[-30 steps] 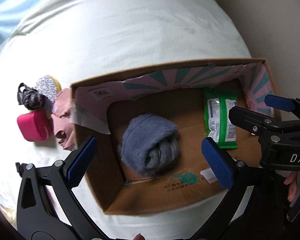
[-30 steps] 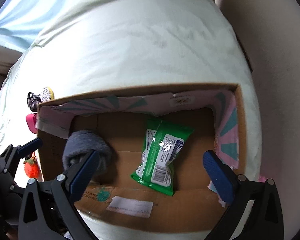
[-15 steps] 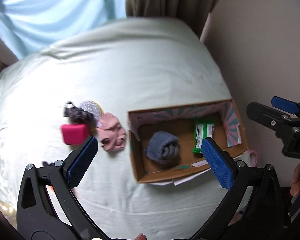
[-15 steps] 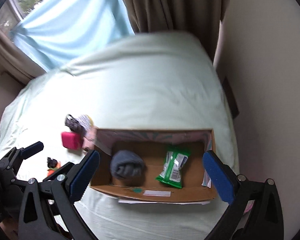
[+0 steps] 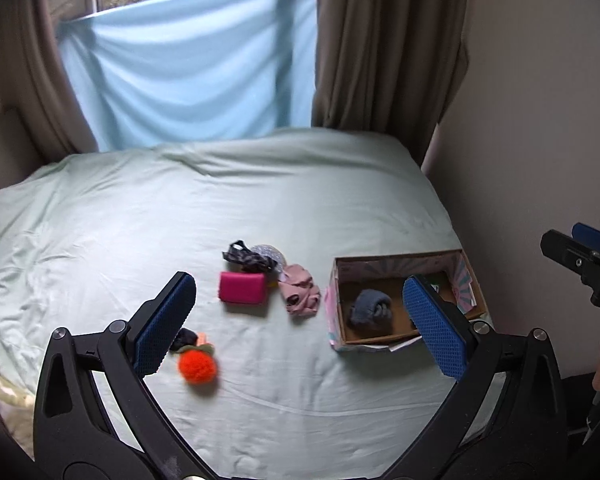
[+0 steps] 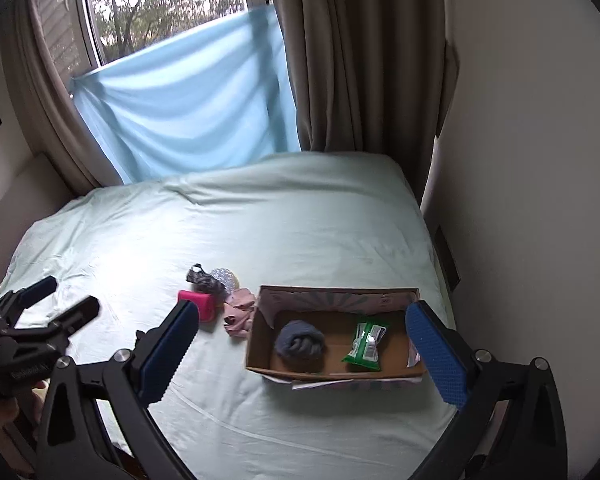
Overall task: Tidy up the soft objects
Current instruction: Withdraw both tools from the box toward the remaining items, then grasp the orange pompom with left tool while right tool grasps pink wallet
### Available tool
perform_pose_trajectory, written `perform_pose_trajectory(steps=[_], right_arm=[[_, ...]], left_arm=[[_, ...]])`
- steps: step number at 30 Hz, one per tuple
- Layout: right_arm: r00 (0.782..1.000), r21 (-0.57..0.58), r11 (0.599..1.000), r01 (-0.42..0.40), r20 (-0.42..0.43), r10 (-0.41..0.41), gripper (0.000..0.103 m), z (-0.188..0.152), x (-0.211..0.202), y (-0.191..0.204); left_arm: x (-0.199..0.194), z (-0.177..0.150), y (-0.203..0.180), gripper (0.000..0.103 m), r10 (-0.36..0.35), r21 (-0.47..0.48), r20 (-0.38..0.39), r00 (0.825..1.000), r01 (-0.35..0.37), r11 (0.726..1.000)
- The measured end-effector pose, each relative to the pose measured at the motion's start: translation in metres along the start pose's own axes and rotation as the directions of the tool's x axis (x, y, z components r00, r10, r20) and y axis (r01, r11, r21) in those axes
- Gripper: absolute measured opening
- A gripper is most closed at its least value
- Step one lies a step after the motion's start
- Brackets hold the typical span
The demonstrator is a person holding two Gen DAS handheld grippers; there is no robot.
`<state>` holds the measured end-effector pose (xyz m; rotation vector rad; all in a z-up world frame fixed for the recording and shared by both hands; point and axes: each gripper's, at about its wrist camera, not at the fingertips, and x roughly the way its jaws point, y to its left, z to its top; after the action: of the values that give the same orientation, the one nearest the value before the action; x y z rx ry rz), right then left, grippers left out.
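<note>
One open cardboard box [image 6: 256, 354], one rolled grey fuzzy sock [image 6: 300, 344], one green wipes packet [image 6: 366, 345], one pink pouch [image 5: 242, 287], one orange pompom [image 5: 197, 366], one crumpled pink cloth [image 5: 300, 295]

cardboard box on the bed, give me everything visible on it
The cardboard box is shallow, rectangular and open-topped, brown with pink-and-teal striped print lining its walls. It sits flat on the pale green bedsheet near the bed's right edge. Inside lie a rolled grey fuzzy cloth at its left end and a green wipes pack beside it. A pink cloth lies against its left wall. Neither gripper touches it.
</note>
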<state>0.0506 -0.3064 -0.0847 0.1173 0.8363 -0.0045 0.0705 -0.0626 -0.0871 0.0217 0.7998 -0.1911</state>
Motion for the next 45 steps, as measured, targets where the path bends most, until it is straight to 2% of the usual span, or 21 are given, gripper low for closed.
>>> perform_pose_trajectory(steps=[6,10,14,18,23,32,39,45], right_arm=[[0.995,-0.025,0.998,0.057,0.085,-0.055,0.103,-0.029,-0.037,0.035],[0.993,-0.016,0.999,0.043,0.113,-0.040,0.103,-0.037,-0.045,0.053],[0.991,-0.022,1.000,0.020,0.129,-0.017,0.103,-0.041,-0.041,0.075],[0.992,-0.057,0.998,-0.002,0.124,0.009,0.103,-0.047,-0.022,0.104],[0.994,-0.076,0.996,-0.037,0.100,0.045,0.103,-0.055,0.028,0.133],[0.985,-0.203,0.967,-0.155,0.038,0.166,0.103,-0.071,0.164,0.178],[0.972,-0.325,0.917,-0.233,-0.057,0.226,0.103,-0.094,0.288,0.202],[0.962,-0.460,0.846,-0.270,-0.166,0.216,0.103,-0.113,0.376,0.220]], left_arm=[[-0.041,-0.021,0.036,0.103,0.021,0.002,0.037,0.999,-0.021,1.000],[-0.055,-0.034,0.059,0.103,0.032,-0.003,0.060,0.998,-0.032,0.999],[-0.058,-0.047,0.084,0.103,0.037,-0.011,0.066,0.997,-0.037,0.999],[-0.044,-0.061,0.112,0.103,0.037,-0.037,0.039,0.999,-0.035,0.999],[-0.003,-0.087,0.141,0.103,0.052,-0.051,-0.007,0.999,-0.052,0.997],[0.111,-0.149,0.173,0.101,0.118,-0.119,-0.089,0.989,-0.128,0.985],[0.202,-0.201,0.184,0.094,0.143,-0.203,-0.186,0.972,-0.181,0.962],[0.259,-0.234,0.186,0.090,0.155,-0.235,-0.253,0.955,-0.216,0.948]])
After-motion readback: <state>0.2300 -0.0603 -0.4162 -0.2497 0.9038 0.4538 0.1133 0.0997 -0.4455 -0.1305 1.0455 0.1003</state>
